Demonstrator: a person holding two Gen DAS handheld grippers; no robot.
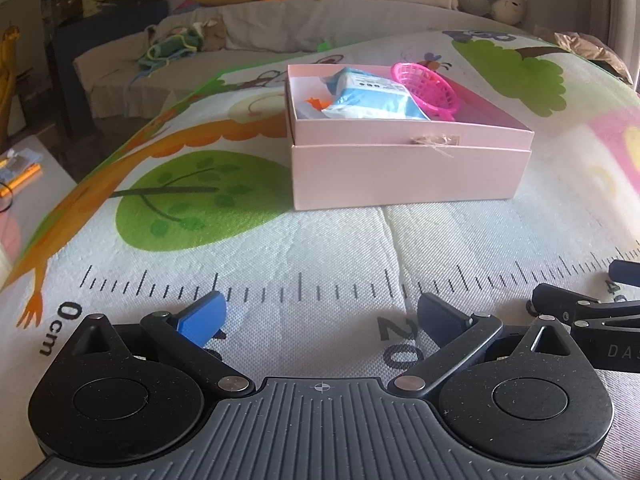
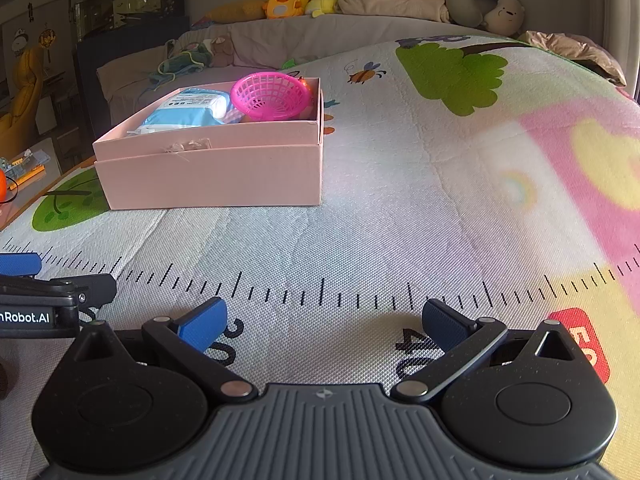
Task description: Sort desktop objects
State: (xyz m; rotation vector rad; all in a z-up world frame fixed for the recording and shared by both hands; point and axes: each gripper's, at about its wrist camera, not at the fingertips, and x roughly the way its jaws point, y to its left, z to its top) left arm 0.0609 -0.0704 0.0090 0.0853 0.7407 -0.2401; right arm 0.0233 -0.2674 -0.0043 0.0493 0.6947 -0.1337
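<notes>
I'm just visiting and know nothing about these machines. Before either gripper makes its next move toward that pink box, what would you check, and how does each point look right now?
1. Left gripper open and holding nothing: ok.
2. Right gripper open and holding nothing: ok.
3. Mat between the grippers and the pink box free of obstacles: ok.
4. Pink basket settled in the box: not ok, it sits tilted on other contents.
5. Blue and white pack inside the box: ok.
6. Anything left outside to sort: cannot tell; none shows on the visible mat.

Both wrist views, low, side-by-side, face pink box.
</notes>
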